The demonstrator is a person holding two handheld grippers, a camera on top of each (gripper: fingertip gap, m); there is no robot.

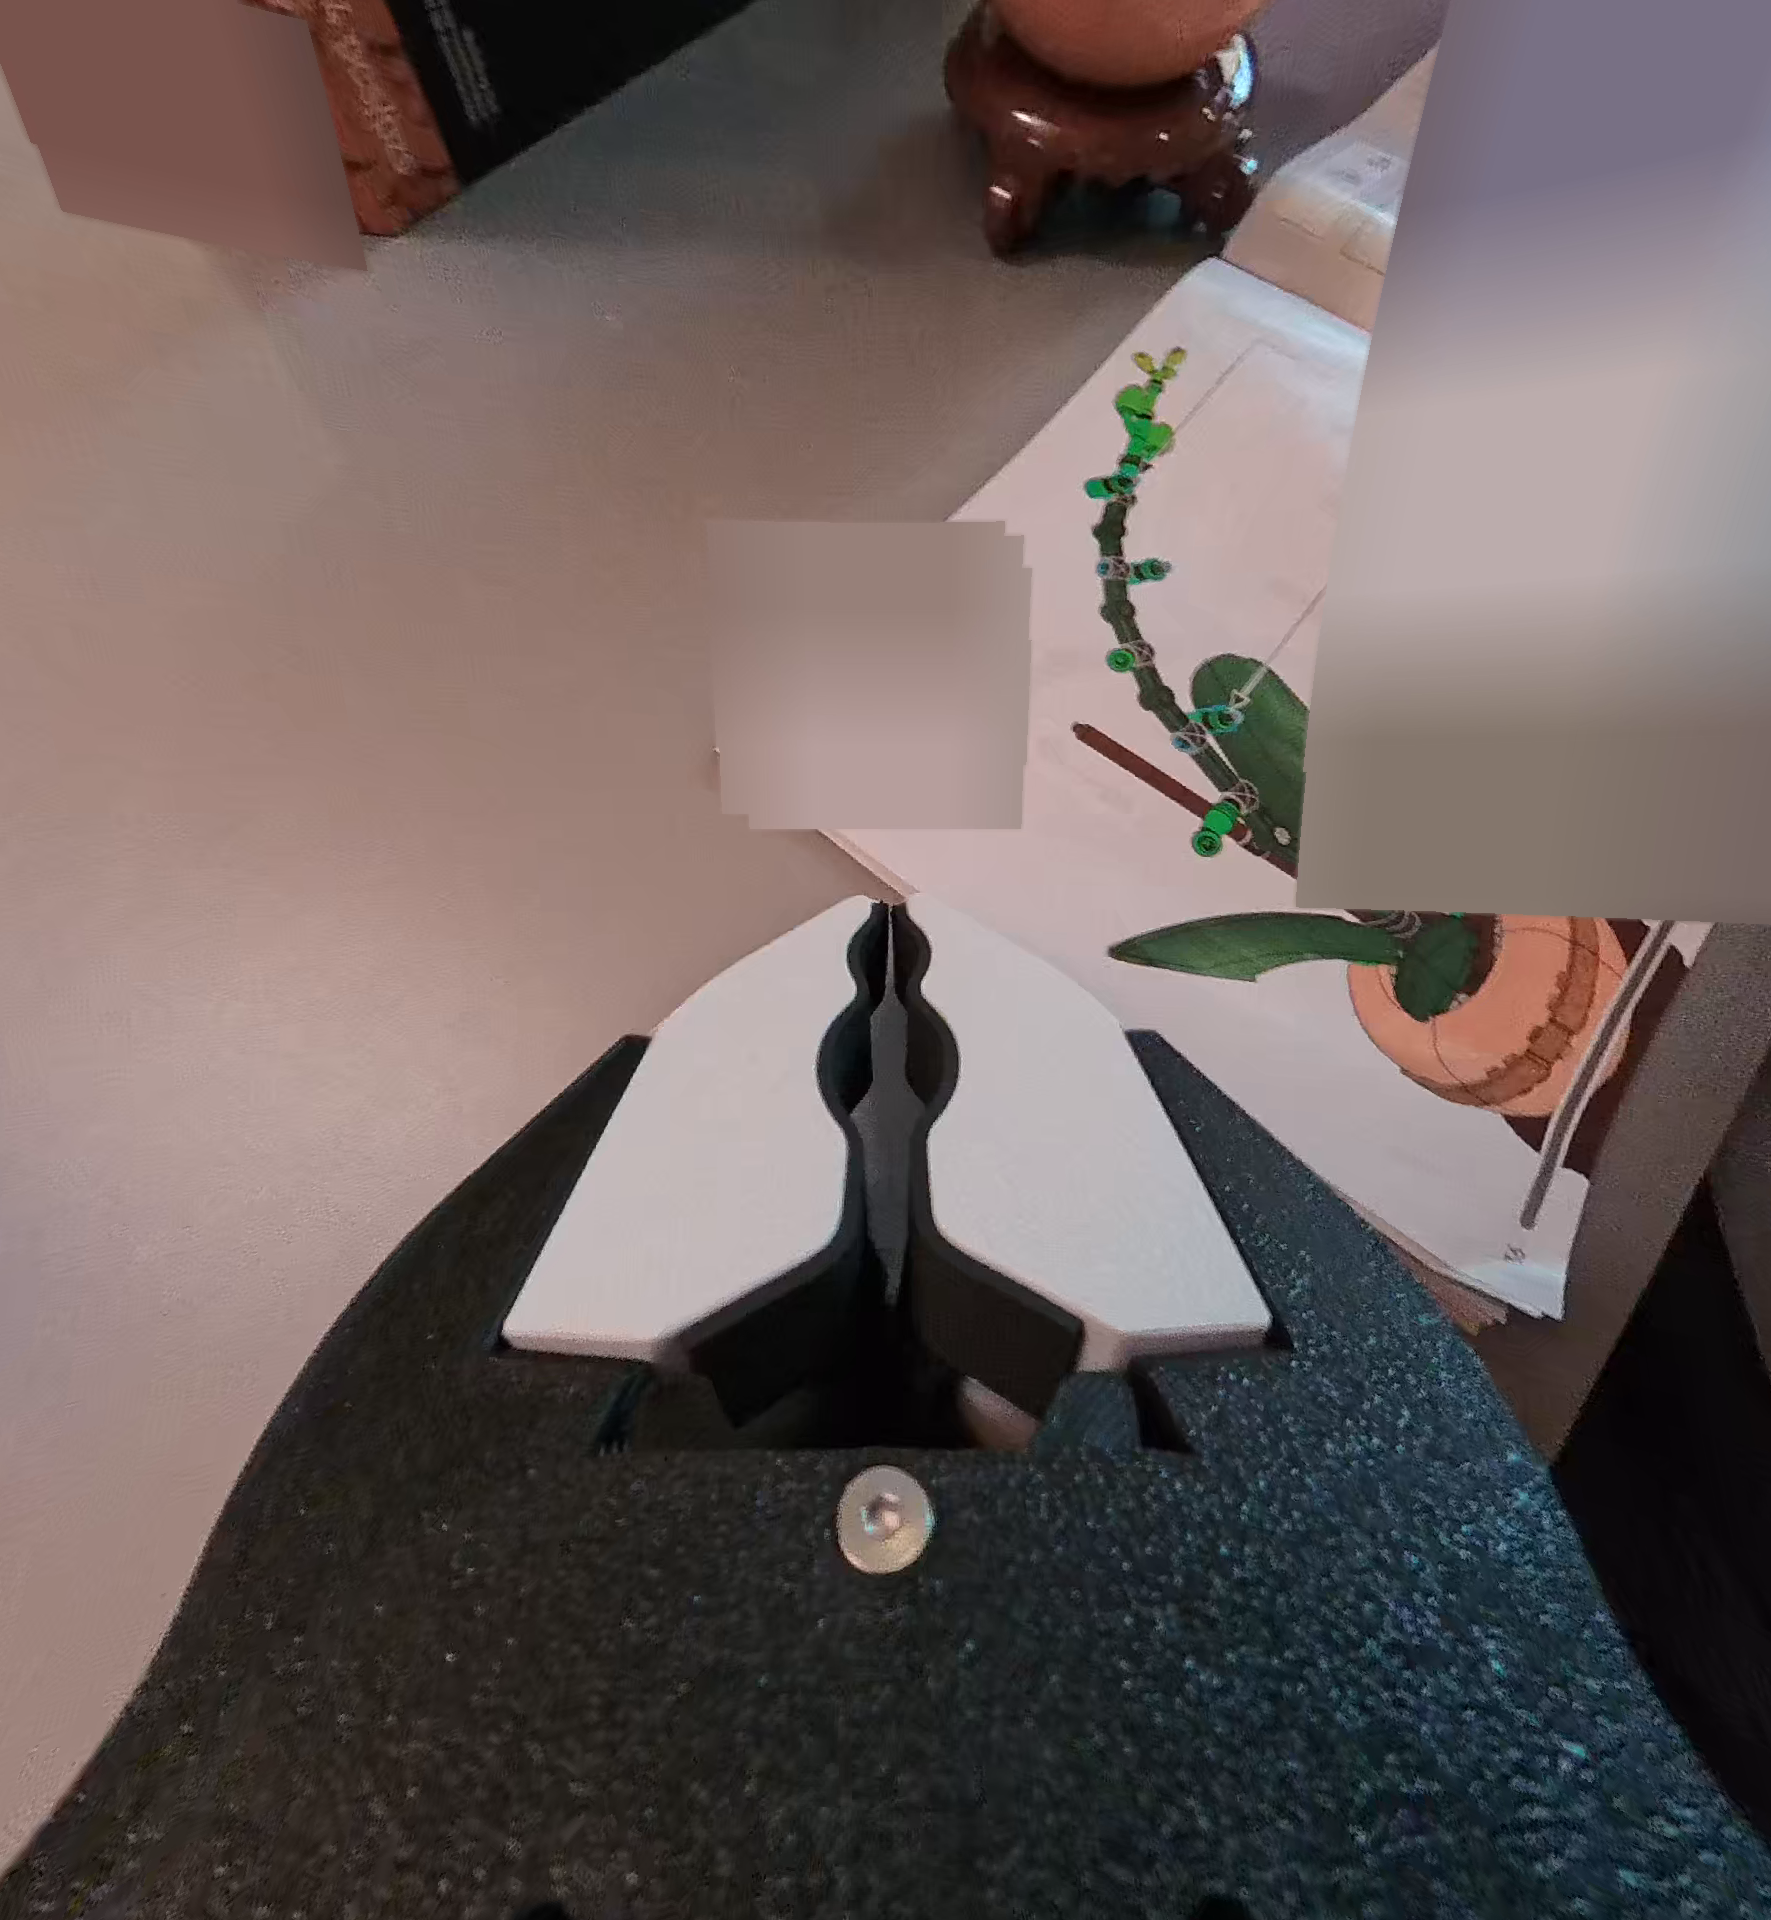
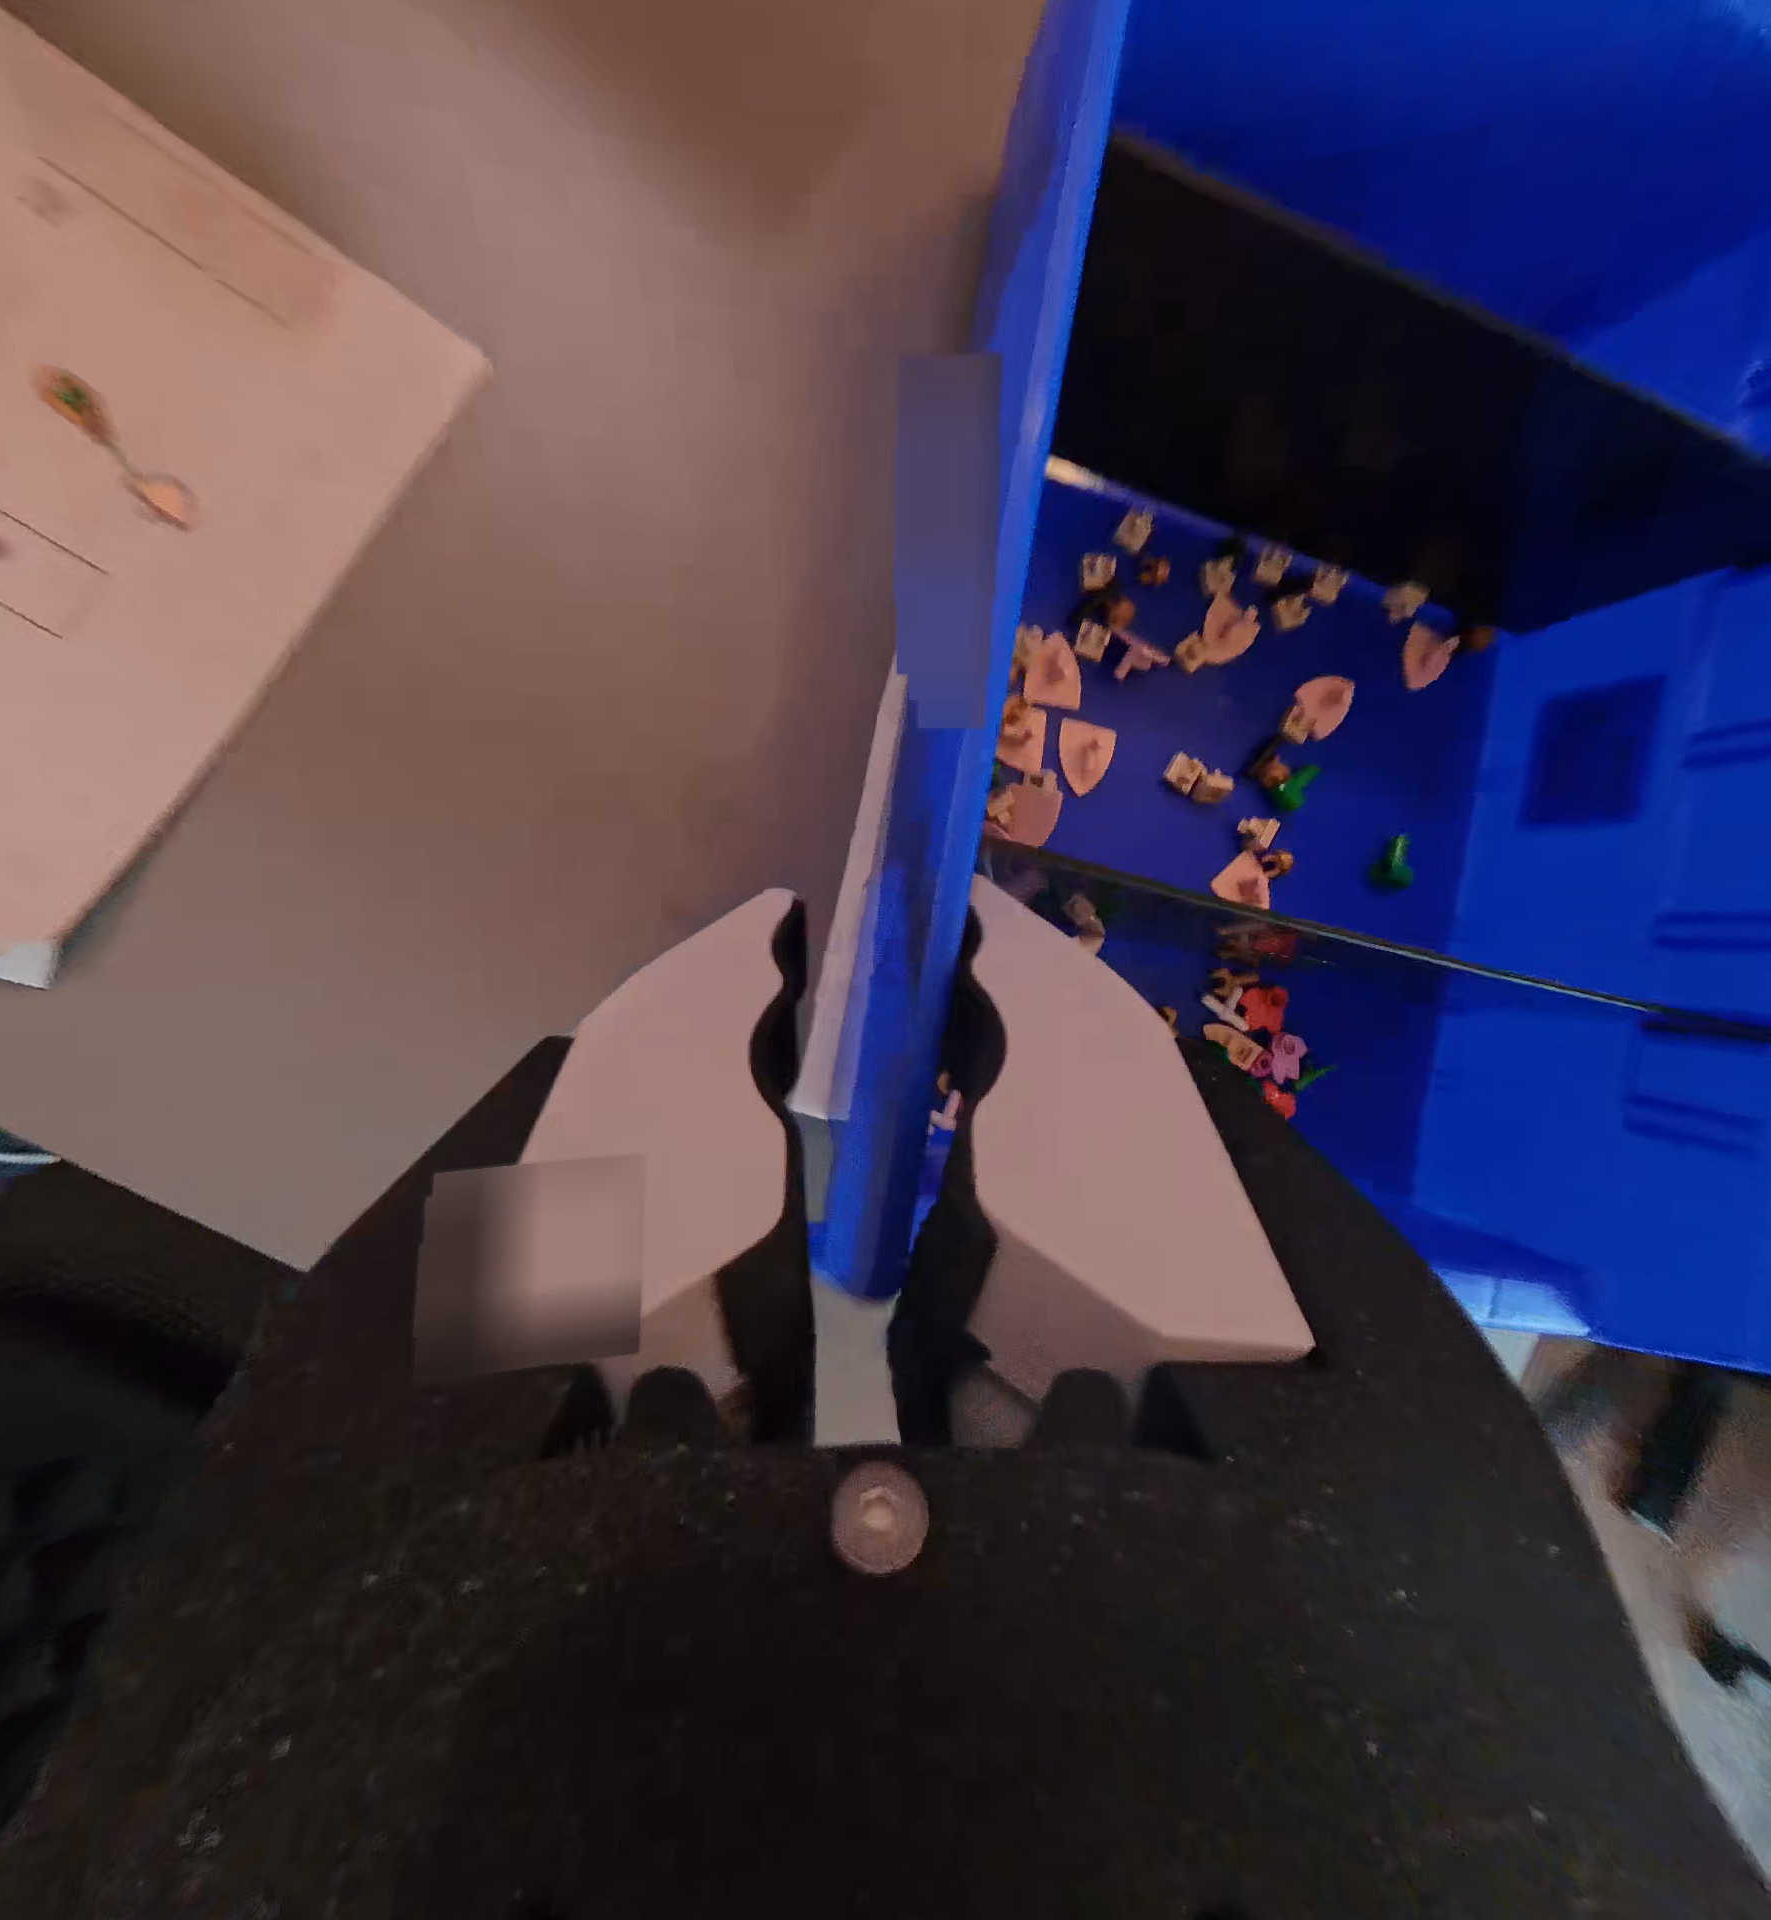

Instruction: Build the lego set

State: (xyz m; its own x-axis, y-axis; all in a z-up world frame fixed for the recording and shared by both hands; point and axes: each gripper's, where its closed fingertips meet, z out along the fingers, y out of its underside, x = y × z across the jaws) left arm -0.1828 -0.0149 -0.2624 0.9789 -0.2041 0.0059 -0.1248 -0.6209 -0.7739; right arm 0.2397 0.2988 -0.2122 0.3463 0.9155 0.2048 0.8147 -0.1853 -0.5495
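Observation:
In the left wrist view my left gripper (image 1: pixel 889 914) is shut right at the near corner of a white instruction booklet (image 1: pixel 1120 935), which lies on the grey table and bears drawings of a green plant in an orange pot. The corner seems pinched between the tips. In the right wrist view my right gripper (image 2: pixel 886 925) straddles the left wall (image 2: pixel 922 987) of a blue plastic bin. One finger is outside and one inside, and both pads lie against the wall. Several small pink, tan and green building pieces (image 2: pixel 1224 727) lie on the bin's floor.
A dark wooden stand with an orange ball (image 1: pixel 1109 135) and a dark box (image 1: pixel 507 73) stand at the far side of the table. The booklet also shows in the right wrist view (image 2: pixel 185 520), left of the bin. A thin clear divider (image 2: pixel 1380 966) crosses the bin.

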